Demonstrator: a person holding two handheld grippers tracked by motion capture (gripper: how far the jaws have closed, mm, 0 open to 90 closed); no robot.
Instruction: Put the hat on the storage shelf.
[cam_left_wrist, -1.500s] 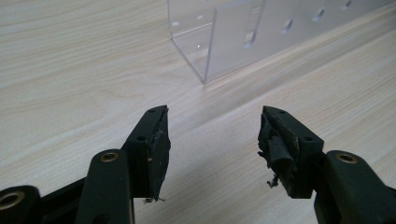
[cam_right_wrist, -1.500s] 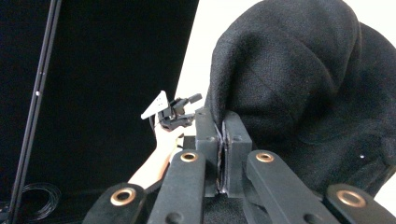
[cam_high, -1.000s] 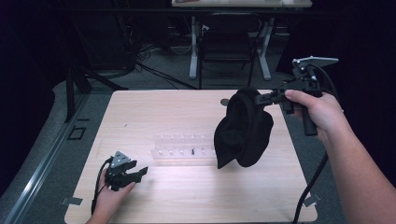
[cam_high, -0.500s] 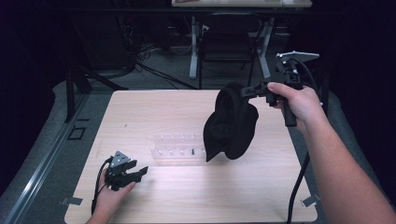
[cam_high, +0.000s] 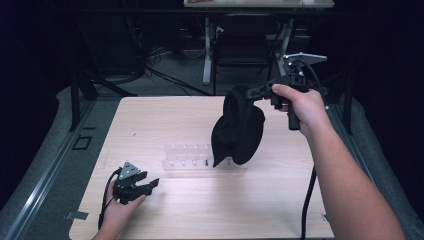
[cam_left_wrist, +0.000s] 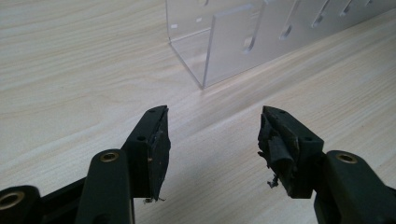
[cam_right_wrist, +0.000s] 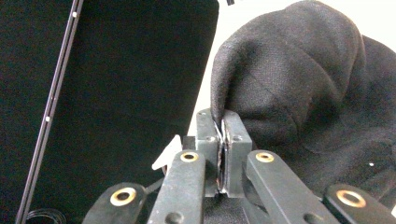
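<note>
A black knitted cap (cam_high: 238, 131) hangs in the air over the middle of the wooden table (cam_high: 150, 120), its lower edge just above a clear plastic rack (cam_high: 187, 159). My right gripper (cam_high: 251, 93) is shut on the cap's top edge and holds it up from the right. In the right gripper view the cap (cam_right_wrist: 289, 88) bulges beyond the jaws, which pinch a fold of its fabric. My left gripper (cam_high: 151, 184) rests low at the table's front left, open and with nothing in it. In the left gripper view the rack (cam_left_wrist: 261, 37) stands beyond the open fingertips (cam_left_wrist: 156, 135).
A chair and table legs (cam_high: 240, 45) stand on the dark floor behind the table. Cables trail from both grippers toward the table's front edge. Bare wood lies to the left of the rack and along the front.
My right hand has carried the hanging cap leftward, from the table's right side to over the rack. The left gripper has stayed where it was.
</note>
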